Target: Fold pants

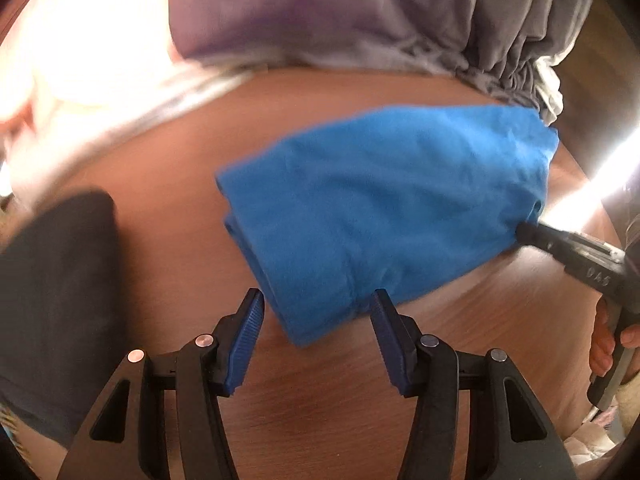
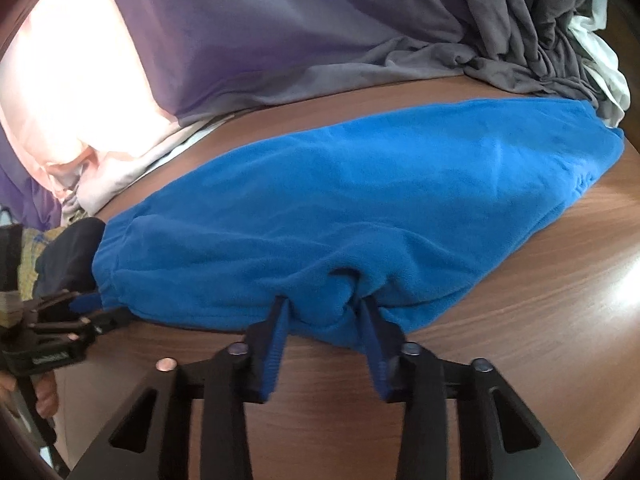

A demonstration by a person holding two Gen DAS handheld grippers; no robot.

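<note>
- Where lettering appears on the right gripper (image 2: 324, 304) body, we cannot read it.
- We find its jaws pinching the near edge of the blue pants (image 2: 360, 200), folded on the wooden table (image 2: 540, 320).
- Left gripper (image 1: 318, 300): jaws apart, astride a pants corner, not pressing.
- Grey and purple garments (image 2: 320, 40) lie behind.

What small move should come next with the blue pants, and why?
Probably close the left gripper on the near edge of the blue pants: its fingers straddle that edge without pressing, while the right gripper already pinches a bunch of the fabric on the wooden table.
</note>
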